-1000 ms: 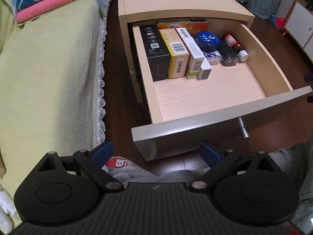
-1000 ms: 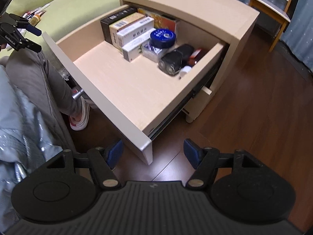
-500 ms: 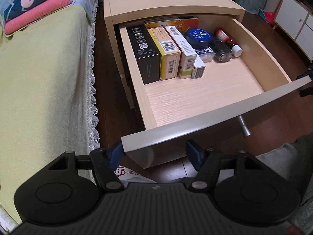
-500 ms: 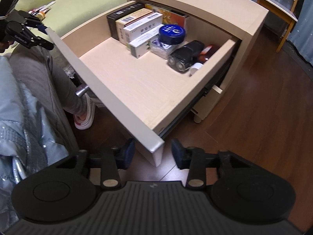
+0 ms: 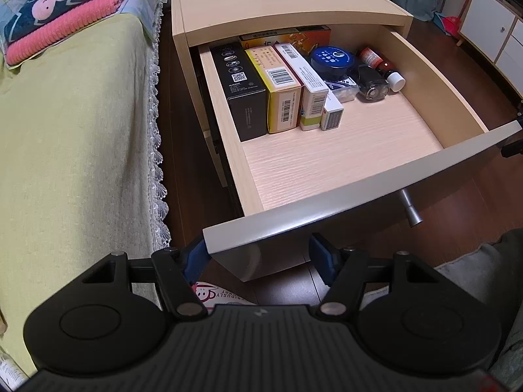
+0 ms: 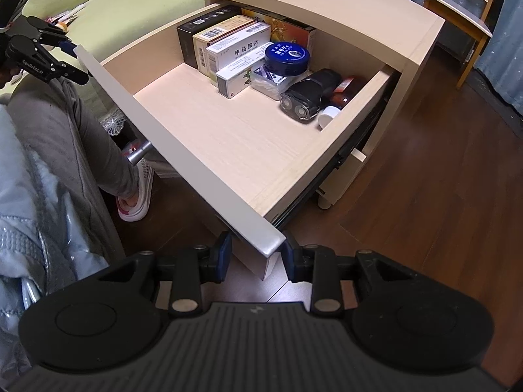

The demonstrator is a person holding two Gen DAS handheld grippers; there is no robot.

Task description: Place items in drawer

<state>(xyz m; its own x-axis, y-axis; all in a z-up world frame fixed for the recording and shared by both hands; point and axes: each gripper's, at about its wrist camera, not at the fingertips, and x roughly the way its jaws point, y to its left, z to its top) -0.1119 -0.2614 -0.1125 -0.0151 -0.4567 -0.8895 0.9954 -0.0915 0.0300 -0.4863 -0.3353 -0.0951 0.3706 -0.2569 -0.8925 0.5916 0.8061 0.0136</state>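
- Clearly the filling looks finished: the drawer (image 5: 327,163) stands pulled far out of the nightstand (image 5: 278,3), and its things sit packed along the back, in the upper middle of the left wrist view.
- Along that back I see a black box (image 5: 242,91), a yellow box (image 5: 278,88) and a white box (image 5: 309,88) side by side, then a blue tin (image 5: 331,60), a black shaver (image 5: 371,81) and a brown bottle (image 5: 380,67) toward the upper right.
- Nearer me the drawer floor is bare, and I carry nothing in either tool.
- My left tool (image 5: 258,256) sits at the bottom centre of its frame, fingers apart, with the left end of the drawer front (image 5: 343,202) between them.
- My right tool (image 6: 256,256) sits at the bottom centre of its own frame, fingers apart but narrower, straddling the other corner of that front; I cannot tell whether the pads touch it.
- I judge the step in hand to be closing the drawer.
- Next I need an even push from both ends, straight along the runners, so it does not skew or jam.
- The handle (image 5: 410,210) pokes out at lower right, near the person's leg (image 6: 75,137).
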